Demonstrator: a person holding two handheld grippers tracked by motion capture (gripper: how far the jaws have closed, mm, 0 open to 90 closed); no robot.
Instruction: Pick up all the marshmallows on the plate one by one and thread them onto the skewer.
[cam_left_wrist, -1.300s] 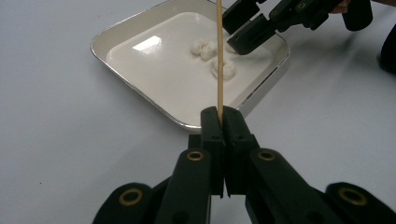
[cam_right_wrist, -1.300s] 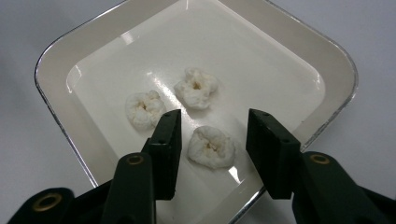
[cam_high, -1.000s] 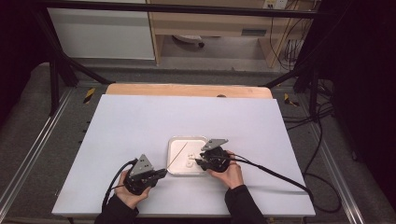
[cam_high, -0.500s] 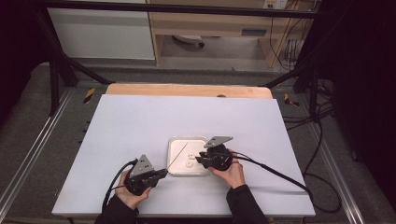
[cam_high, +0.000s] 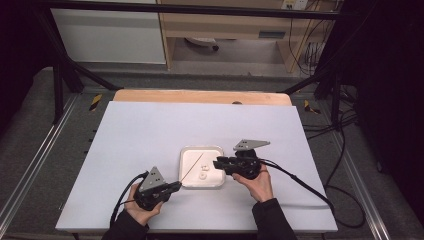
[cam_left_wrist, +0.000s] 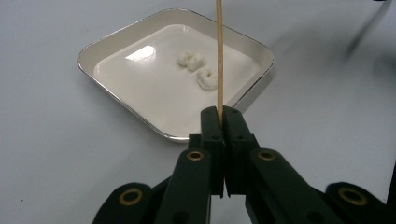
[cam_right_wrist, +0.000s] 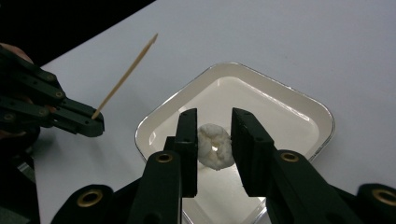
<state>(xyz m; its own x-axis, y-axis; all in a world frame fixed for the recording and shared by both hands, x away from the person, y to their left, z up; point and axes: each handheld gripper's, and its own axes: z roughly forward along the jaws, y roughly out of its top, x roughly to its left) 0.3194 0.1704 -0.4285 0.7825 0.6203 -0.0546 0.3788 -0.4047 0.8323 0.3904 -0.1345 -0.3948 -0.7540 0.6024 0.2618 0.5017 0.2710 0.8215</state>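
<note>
A white square tray (cam_high: 215, 155) lies near the table's front edge, with two small white rings (cam_left_wrist: 191, 60) (cam_left_wrist: 207, 78) in it. My left gripper (cam_high: 176, 185) rests to the left of the tray, shut on the base of a thin wooden skewer (cam_left_wrist: 219, 56). The skewer slants up over the tray. My right gripper (cam_high: 217, 163) hovers at the tray's right side. It is shut on a third white ring (cam_right_wrist: 215, 145), held upright between the pads above the tray (cam_right_wrist: 289, 100). In the right gripper view the left gripper (cam_right_wrist: 88, 123) and the skewer (cam_right_wrist: 126, 74) are at the left.
The white tabletop (cam_high: 150, 130) stretches wide behind and beside the tray. A wooden strip (cam_high: 200, 96) runs along its far edge. Black cables trail off to the right (cam_high: 305, 185). Metal frame rails flank the table.
My right gripper has risen from the tray with the white ring between its jaws. The left gripper and skewer have stayed put.
</note>
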